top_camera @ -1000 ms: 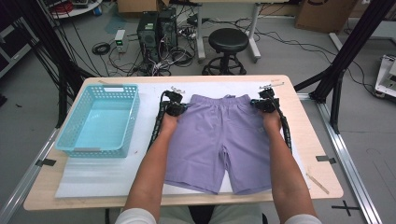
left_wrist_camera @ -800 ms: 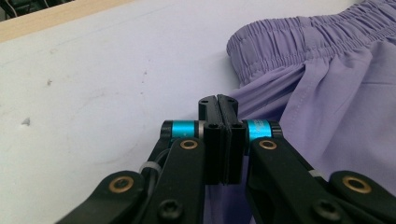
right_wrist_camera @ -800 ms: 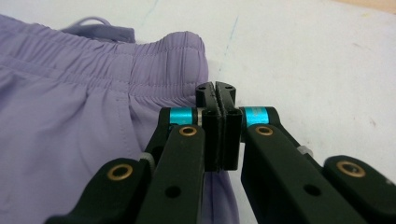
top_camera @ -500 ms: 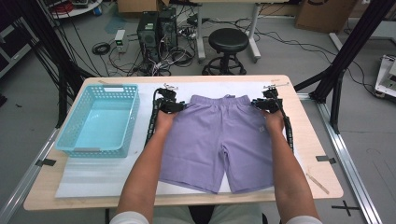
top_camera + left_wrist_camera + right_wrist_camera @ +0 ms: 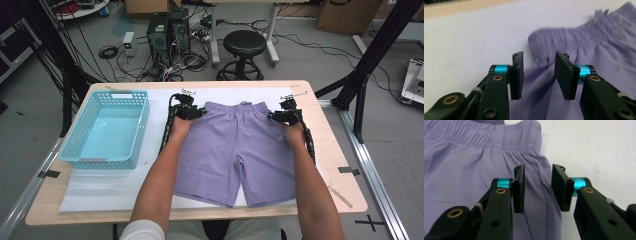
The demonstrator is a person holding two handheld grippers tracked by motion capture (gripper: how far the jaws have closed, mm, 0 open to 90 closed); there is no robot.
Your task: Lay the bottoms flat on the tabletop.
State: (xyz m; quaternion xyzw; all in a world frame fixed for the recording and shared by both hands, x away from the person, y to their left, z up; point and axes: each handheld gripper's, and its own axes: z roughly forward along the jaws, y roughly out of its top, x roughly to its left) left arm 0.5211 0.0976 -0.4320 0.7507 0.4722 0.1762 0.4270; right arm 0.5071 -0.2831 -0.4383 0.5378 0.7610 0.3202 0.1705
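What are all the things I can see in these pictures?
shorts: one, purple, flat on the white sheet, waistband away from the person
basket: one, light blue, left part of the table
sheet: one, white, covers most of the table
table: one, light wood
stool: one, black, on the floor behind the table
computer towers: two, dark, on the floor beside cables
box: one, brown, far right
left gripper: one, black, fingers open over the left waistband corner, having just closed a little
right gripper: one, black, fingers open over the right corner, having just been opening
forearms: two, from the bottom edge
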